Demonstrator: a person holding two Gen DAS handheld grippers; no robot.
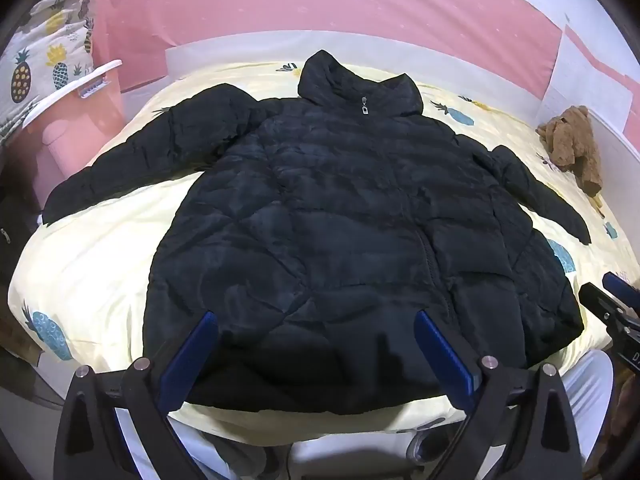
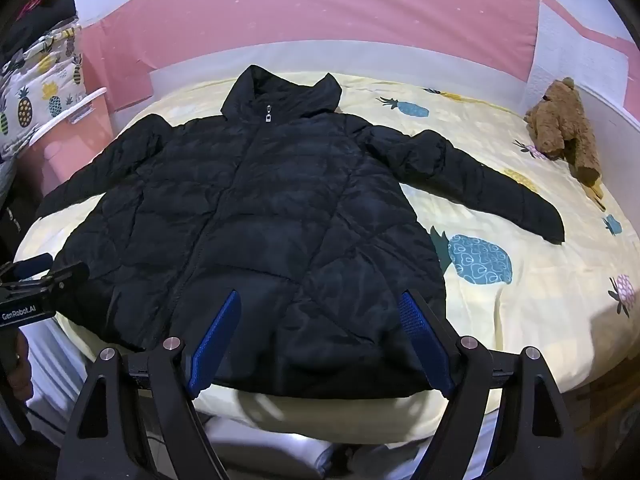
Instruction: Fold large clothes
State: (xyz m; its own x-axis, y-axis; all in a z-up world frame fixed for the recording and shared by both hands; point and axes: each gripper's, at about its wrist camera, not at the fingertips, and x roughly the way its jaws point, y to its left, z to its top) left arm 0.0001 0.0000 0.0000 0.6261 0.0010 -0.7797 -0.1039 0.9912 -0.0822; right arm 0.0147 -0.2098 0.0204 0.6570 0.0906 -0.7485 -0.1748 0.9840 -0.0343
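A black quilted puffer jacket [image 1: 340, 220] lies flat and zipped on the bed, collar away from me, both sleeves spread out to the sides; it also shows in the right wrist view [image 2: 260, 220]. My left gripper [image 1: 316, 320] is open and empty, hovering above the jacket's hem left of centre. My right gripper [image 2: 320, 300] is open and empty above the hem's right part. The right gripper shows at the right edge of the left wrist view [image 1: 608, 300], and the left gripper shows at the left edge of the right wrist view [image 2: 36, 276].
The bed has a pale yellow sheet [image 2: 520, 300] with pineapple prints. A brown teddy bear [image 2: 564, 128] lies at the far right. A pink bin with white rim [image 1: 76, 120] stands left of the bed. Pink wall behind.
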